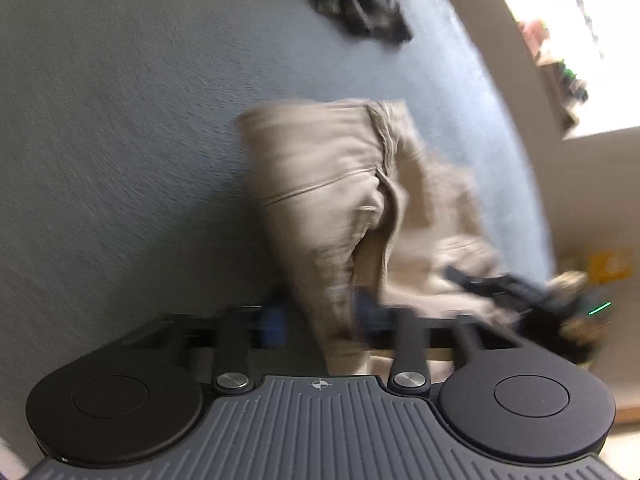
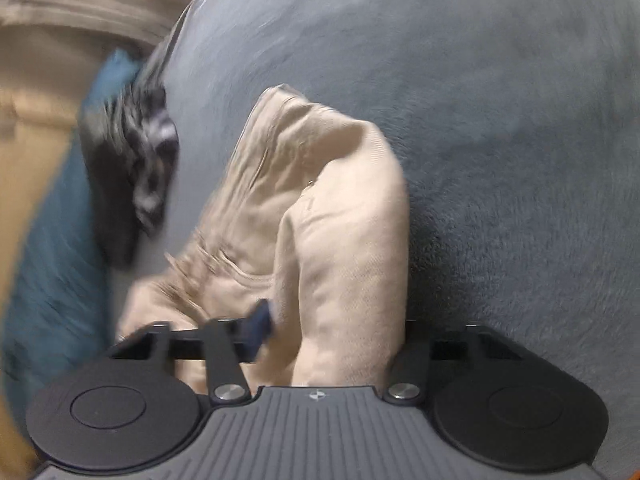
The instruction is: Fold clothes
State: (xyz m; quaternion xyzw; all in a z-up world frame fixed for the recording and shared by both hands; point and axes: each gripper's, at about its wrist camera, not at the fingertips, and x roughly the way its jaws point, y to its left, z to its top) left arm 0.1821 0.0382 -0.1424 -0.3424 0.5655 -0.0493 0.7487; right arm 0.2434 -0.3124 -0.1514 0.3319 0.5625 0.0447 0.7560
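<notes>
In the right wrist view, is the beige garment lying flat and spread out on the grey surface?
No, the beige garment is bunched and lifted, rising in folds from the right gripper, whose jaws are closed on it above the grey surface.

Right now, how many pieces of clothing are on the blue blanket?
2. The beige pants are in the middle, held by both grippers, left and right. A dark bunched garment lies farther back near the blanket's edge. More could be out of view.

You are working in a home: laundry lies on a soft grey blanket (image 1: 120, 140), beside a bright window (image 1: 560, 20) and a teal cushion (image 2: 48, 220).
</notes>
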